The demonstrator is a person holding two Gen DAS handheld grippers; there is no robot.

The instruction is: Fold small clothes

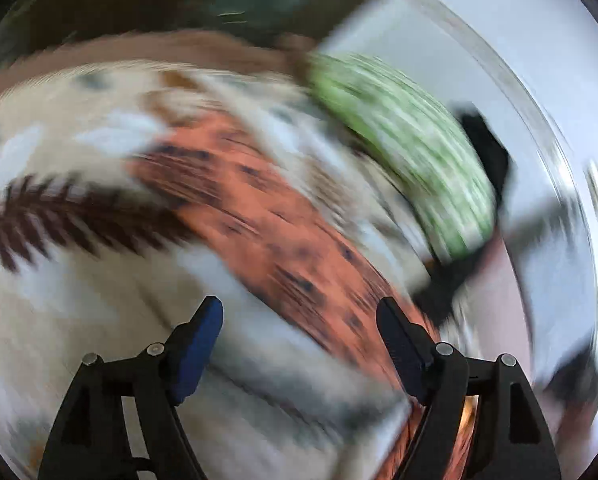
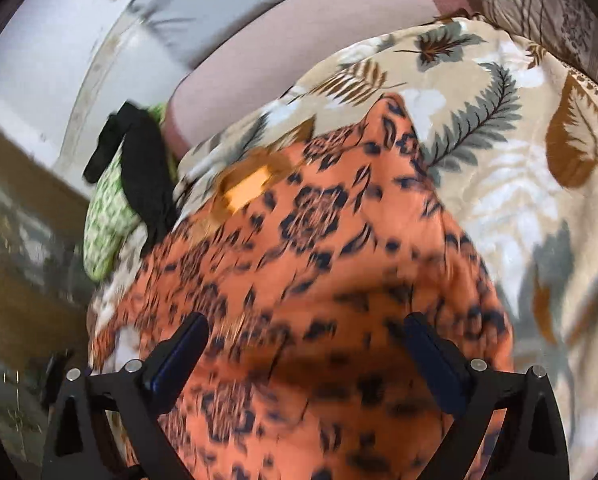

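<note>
Presently your work surface is a bed or couch covered by a beige leaf-print spread, patterned with grey, brown and white fronds. The orange leopard-print garment lies on that spread, reaching from its middle down to the near edge under your right gripper. At the spread's left edge sits a green-and-white patterned cloth with a black item draped across it and touching it. Beyond the spread's far edge runs a plain pink surface, then a pale wall; a second leaf-print fabric shows at the far right corner.

Your right gripper has its jaws spread wide above the garment, gripping nothing. Your left gripper also stands wide apart with nothing between its pads; its view is heavily smeared, so the orange garment, the green cloth and the spread are recognisable by colour only, and contact with the fabric cannot be judged there.
</note>
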